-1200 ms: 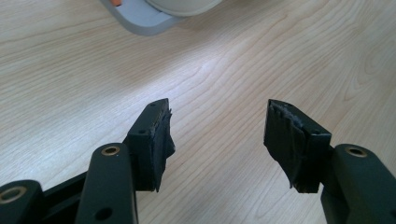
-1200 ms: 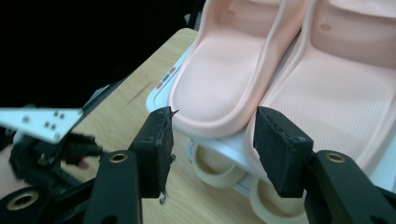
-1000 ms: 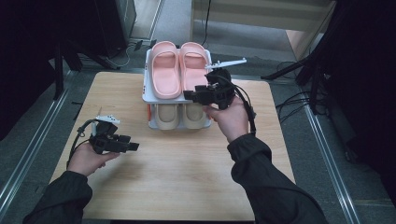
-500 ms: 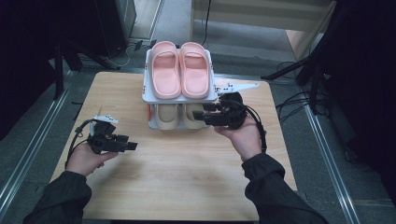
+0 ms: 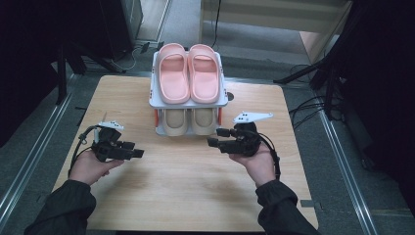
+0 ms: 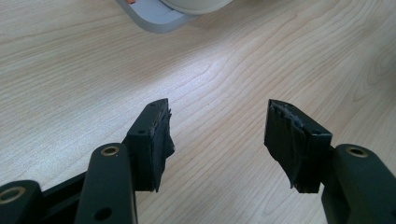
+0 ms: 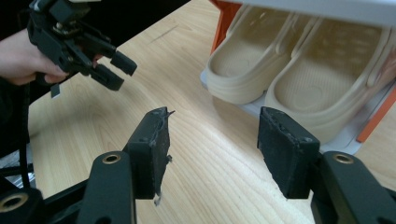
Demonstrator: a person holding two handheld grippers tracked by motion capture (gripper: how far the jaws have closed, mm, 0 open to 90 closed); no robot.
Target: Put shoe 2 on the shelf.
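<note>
Two pairs sit on the shoe rack (image 5: 222,100): pink slippers (image 5: 189,72) on top, beige slippers (image 7: 289,77) below, so we judge the loading probably done. Our left gripper (image 5: 133,149) and right gripper (image 5: 214,137) hover over the table (image 5: 186,191), jaws apart, empty.

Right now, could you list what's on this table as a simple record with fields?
surface: wooden table
rack: two-tier shoe rack at the far middle
top tier: pink slippers, side by side
bottom tier: beige slippers, side by side
left hand-held gripper: open, holding nothing, over bare wood
right hand-held gripper: open, holding nothing, near the rack's front
</note>
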